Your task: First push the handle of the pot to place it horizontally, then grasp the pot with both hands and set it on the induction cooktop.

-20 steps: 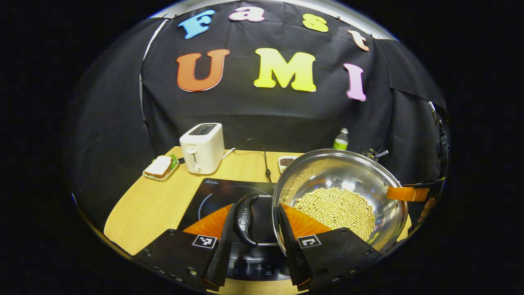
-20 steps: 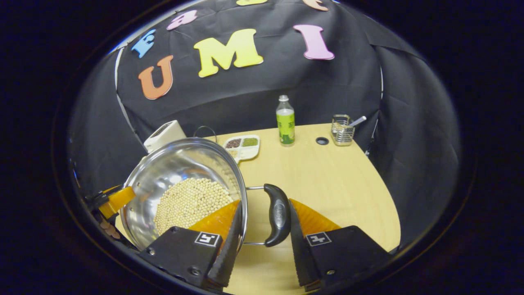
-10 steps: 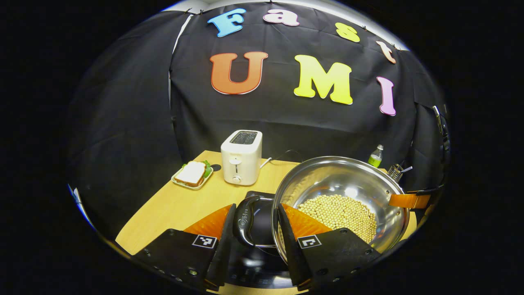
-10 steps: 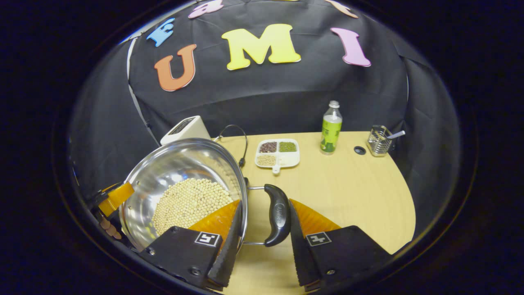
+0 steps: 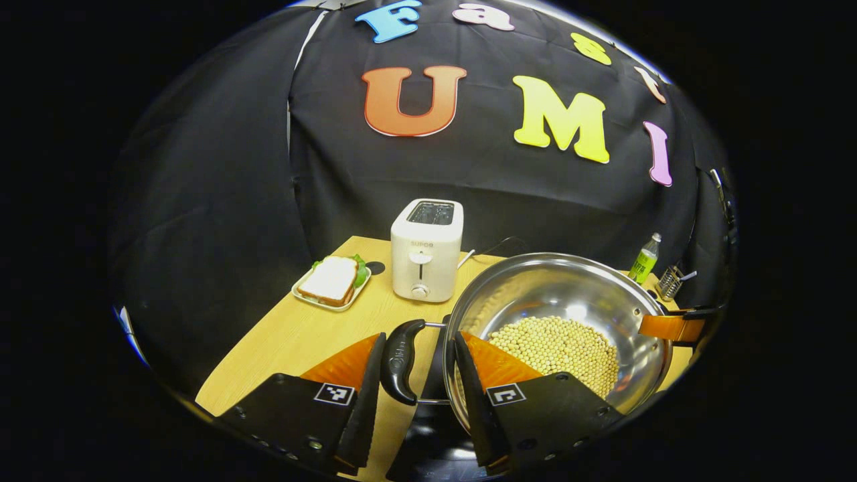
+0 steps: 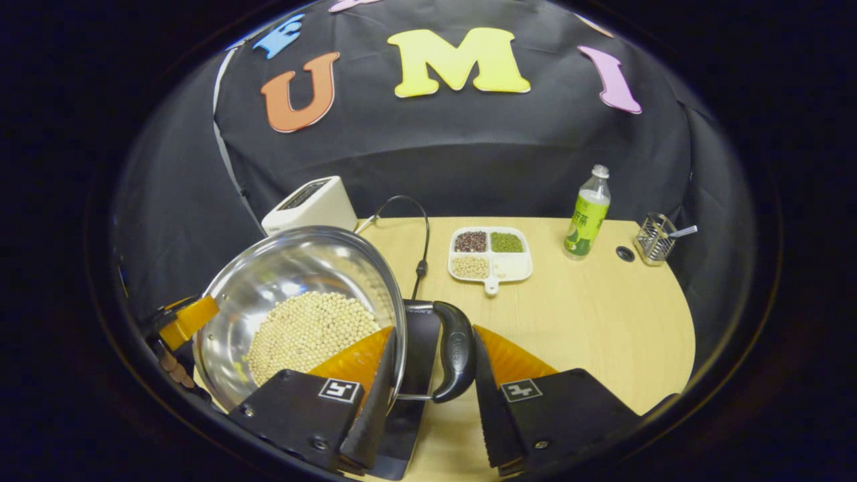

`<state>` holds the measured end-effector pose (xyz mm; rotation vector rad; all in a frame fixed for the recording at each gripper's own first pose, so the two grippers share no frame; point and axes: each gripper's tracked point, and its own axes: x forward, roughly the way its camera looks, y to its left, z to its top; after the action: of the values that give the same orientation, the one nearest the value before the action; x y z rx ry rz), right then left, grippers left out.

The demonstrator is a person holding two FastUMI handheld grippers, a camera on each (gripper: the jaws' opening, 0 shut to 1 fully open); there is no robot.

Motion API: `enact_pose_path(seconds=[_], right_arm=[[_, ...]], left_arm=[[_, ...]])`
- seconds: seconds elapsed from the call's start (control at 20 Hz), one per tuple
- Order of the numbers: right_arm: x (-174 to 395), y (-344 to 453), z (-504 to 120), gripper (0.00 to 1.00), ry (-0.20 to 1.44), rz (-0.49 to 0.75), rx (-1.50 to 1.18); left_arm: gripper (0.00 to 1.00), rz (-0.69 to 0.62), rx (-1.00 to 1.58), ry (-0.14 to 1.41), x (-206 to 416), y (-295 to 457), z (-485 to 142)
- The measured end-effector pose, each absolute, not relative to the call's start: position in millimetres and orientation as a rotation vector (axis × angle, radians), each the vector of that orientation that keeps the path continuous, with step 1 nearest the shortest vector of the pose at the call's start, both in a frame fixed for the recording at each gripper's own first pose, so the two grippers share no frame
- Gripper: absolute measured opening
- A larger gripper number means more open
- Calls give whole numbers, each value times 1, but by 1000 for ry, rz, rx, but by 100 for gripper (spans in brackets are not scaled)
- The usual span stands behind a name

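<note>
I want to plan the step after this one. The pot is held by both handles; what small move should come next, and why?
Probably lower it gently. The left gripper and right gripper each straddle a handle, the pot of soybeans hangs above the cooktop, whose dark edge shows beneath.

A short line of grey brand lettering stands on the front of the white toaster (image 5: 426,249), above its lever, too small to make out with certainty; the black pot handle (image 5: 400,360) bears a small embossed oval logo, unreadable, and the other handle (image 6: 455,359) the same; the green bottle (image 6: 586,213) carries a printed label, its characters too small to read; each gripper body wears a square black-and-white coded marker (image 5: 334,393), a pattern rather than text.
</note>
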<state>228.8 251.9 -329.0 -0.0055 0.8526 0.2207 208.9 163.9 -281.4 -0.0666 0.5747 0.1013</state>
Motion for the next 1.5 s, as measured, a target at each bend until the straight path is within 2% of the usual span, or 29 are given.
enact_pose_path(seconds=[0.5, 1.05, 1.25, 1.3, 1.35, 1.4, 1.45, 1.5], right_arm=[[233, 250, -379, 62, 895, 199, 21], [234, 249, -374, 65, 820, 186, 85], [239, 248, -357, 67, 737, 210, 120], [241, 244, -350, 66, 708, 209, 117], [241, 241, -342, 70, 676, 209, 115], [240, 238, -335, 75, 660, 210, 108], [236, 237, -330, 79, 650, 219, 105], [232, 236, -324, 84, 641, 225, 105]], left_arm=[[57, 93, -70, 637, 216, 162, -324], [57, 68, -82, 621, 214, 165, -322], [59, 57, -115, 576, 216, 168, -312], [61, 63, -116, 544, 219, 172, -305], [63, 68, -113, 519, 216, 177, -298], [74, 68, -112, 505, 213, 179, -292], [67, 71, -114, 489, 209, 179, -284], [88, 67, -115, 475, 208, 177, -278]])
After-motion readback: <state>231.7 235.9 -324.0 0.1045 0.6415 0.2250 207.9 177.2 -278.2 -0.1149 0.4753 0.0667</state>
